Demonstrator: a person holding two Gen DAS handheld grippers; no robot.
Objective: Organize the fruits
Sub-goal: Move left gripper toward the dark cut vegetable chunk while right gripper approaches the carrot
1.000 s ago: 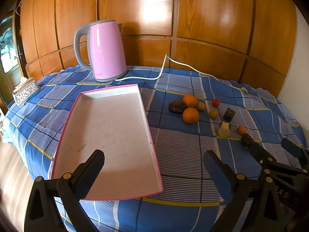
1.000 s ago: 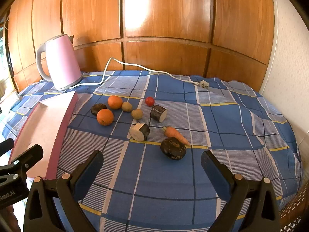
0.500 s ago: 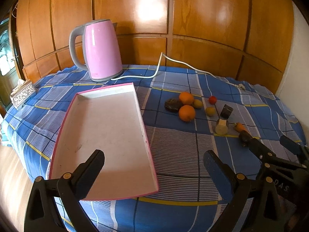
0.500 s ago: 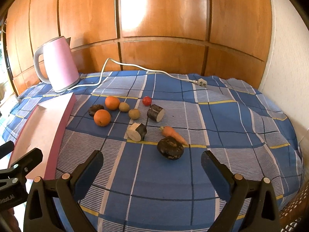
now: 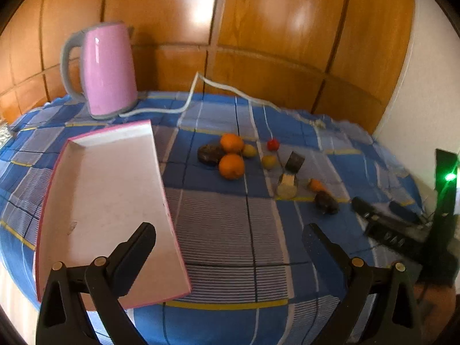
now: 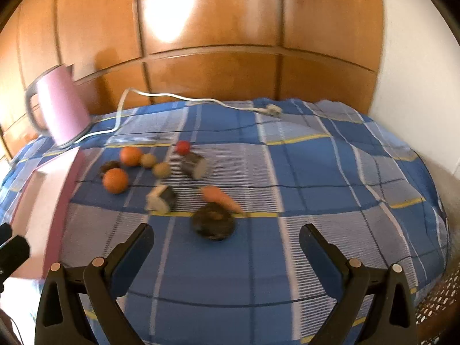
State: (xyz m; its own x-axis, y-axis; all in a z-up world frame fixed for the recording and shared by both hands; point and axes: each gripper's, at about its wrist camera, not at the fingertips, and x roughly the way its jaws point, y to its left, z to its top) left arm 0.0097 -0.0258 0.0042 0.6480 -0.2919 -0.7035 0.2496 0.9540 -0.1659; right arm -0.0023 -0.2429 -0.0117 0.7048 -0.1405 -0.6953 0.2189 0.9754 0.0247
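Note:
Two oranges lie mid-table beside a dark round lump, two small yellowish fruits and a red tomato. Right of them are two cut dark-skinned pieces, a carrot and a second dark lump. The empty pink tray lies on the left. My left gripper hovers over the cloth by the tray's near corner, its jaws closing with nothing between them. My right gripper is open just short of the dark lump.
A pink kettle stands at the back left, its white cord trailing across the blue checked cloth to a plug. Wooden panels close off the back and a white wall the right. The table edge curves away at the right.
The left view has swung right, so kettle and tray sit further left. The right gripper has shifted sideways; the dark lump now lies nearer its left finger.

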